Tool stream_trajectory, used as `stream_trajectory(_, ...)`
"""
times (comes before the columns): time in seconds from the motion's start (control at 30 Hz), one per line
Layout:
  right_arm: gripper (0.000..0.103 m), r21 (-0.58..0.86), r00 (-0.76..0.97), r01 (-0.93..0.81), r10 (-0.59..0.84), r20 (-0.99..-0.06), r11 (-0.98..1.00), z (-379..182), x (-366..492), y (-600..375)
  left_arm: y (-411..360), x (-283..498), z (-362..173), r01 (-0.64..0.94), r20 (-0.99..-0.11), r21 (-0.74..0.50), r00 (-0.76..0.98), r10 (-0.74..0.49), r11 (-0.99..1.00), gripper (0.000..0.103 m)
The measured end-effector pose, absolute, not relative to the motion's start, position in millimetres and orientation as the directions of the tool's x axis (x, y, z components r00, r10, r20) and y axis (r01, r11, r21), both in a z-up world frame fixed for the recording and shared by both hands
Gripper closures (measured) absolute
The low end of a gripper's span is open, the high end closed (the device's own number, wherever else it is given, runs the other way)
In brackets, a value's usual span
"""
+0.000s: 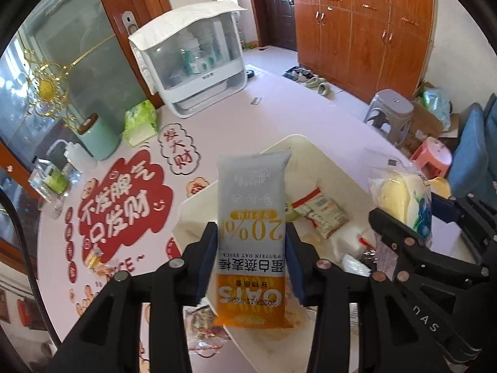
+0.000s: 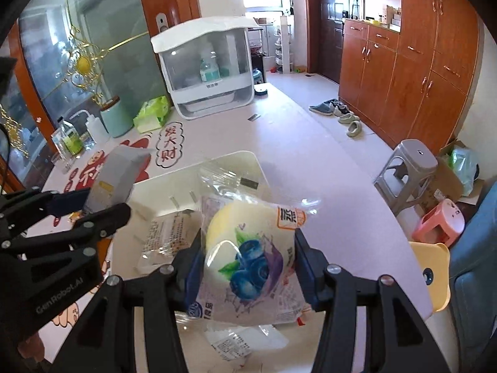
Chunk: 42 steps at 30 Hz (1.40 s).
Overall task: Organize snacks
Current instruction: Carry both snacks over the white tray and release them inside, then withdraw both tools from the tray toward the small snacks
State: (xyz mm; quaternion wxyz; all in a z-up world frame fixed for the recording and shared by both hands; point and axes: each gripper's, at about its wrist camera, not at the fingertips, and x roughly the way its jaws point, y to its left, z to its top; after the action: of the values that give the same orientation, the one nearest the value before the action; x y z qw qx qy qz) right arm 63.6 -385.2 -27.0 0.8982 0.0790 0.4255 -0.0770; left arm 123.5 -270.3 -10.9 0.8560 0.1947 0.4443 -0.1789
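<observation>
My left gripper [image 1: 251, 242] is shut on a grey and orange oat bar packet [image 1: 252, 217] and holds it upright above a white tray [image 1: 192, 211] that holds several snack packets [image 1: 323, 211]. My right gripper [image 2: 248, 248] is shut on a clear-wrapped blueberry bun [image 2: 248, 255] above the same white tray [image 2: 242, 158]. The bun also shows in the left wrist view [image 1: 407, 199], at the right. The left gripper with its oat bar shows in the right wrist view [image 2: 115, 174], at the left. More packets [image 2: 164, 233] lie in the tray under the bun.
On the table stand a white dish cabinet [image 1: 192, 62], a green tissue pack [image 1: 139, 121], a mint canister [image 1: 99, 136] and bottles [image 1: 52, 180]. A yellow lid [image 2: 431, 276] sits at the table's right edge. Stools [image 2: 410, 168] and a blue chair [image 2: 478, 264] stand to the right.
</observation>
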Motion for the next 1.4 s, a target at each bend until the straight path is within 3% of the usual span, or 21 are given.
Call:
stream_trajectory(0.03,0.05,0.078,0.622,0.205,-0.068,-0.78,0.976,-29,65,-385,-271,123,-11,0.47,-0.823,0.2,0.557,-0.113,0.86,0.033)
stream_trajectory(0.1,0.049,0.076,0.615,0.208,-0.07,-0.785,0.975,-32,66,-385,-268,121,-11,0.446,-0.797,0.249,0.599,-0.08,0.86,0.021)
stream_trajectory(0.2,0.048,0.062,0.614,0.212,-0.083,-0.785,0.975,-34,63,-385,-263,119,-10,0.441,-0.79,0.267,0.609,-0.068,0.857,0.015)
stream_trajectory(1.03,0.044,0.094,0.603,0.192,-0.042,-0.796,0.977,-37,31,-351,-196,87,-3,0.442,-0.819,0.17,0.56,-0.123,0.881,0.015)
stream_trajectory(1.4,0.044,0.114,0.567,0.181,-0.009,-0.824,0.977,-43,19,-324,-144,77,-5,0.406,-0.822,0.175,0.562,-0.094,0.897,0.015)
